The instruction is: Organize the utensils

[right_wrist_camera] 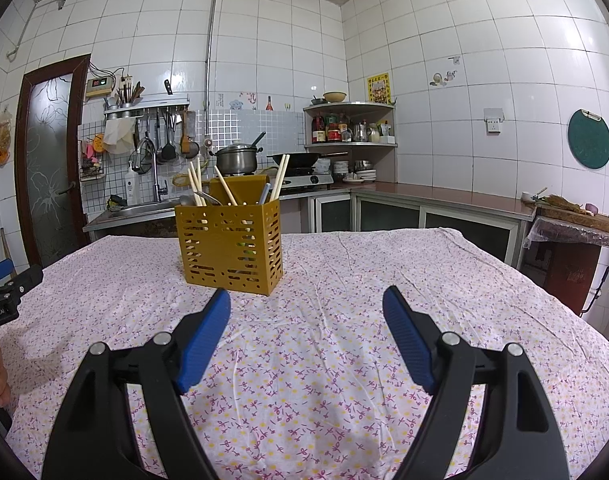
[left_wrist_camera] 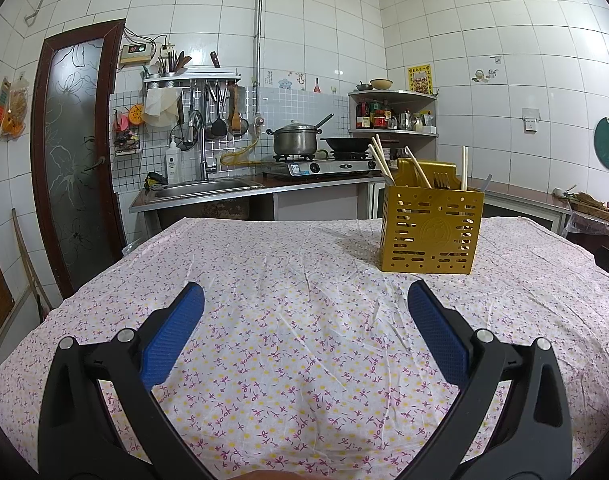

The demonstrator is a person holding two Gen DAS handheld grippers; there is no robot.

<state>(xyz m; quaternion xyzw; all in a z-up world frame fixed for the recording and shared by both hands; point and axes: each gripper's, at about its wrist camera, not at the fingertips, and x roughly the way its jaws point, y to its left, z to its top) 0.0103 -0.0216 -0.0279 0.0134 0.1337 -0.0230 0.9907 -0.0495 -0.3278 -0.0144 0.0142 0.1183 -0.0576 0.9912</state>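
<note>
1. The yellow perforated utensil holder [right_wrist_camera: 230, 246] stands upright on the desk [right_wrist_camera: 344, 280], which is covered with a floral cloth [left_wrist_camera: 284, 280]; it sits toward the far half of the desk, right of centre in the left wrist view and left of centre in the right wrist view.
2. Pale chopsticks [right_wrist_camera: 195, 184] lean out of the holder's top at several angles, and metal spoon heads [right_wrist_camera: 202, 199] and fork tines [left_wrist_camera: 438, 180] show above its rim — which compartment each sits in cannot be told.
3. The right hand-held gripper [right_wrist_camera: 306, 300] hovers over the cloth just in front of the holder, its blue pads [right_wrist_camera: 204, 340] spread wide with only cloth between them.
4. The left hand-held gripper [left_wrist_camera: 306, 294] is likewise spread apart and holding nothing, the holder ahead of it and to its right, apart from it.
5. Beyond the desk lie a steel sink [left_wrist_camera: 208, 188], a pot [left_wrist_camera: 296, 140] and a wok [left_wrist_camera: 352, 143] on a gas stove, and a corner shelf [left_wrist_camera: 392, 112] of bottles against white tiled walls.
</note>
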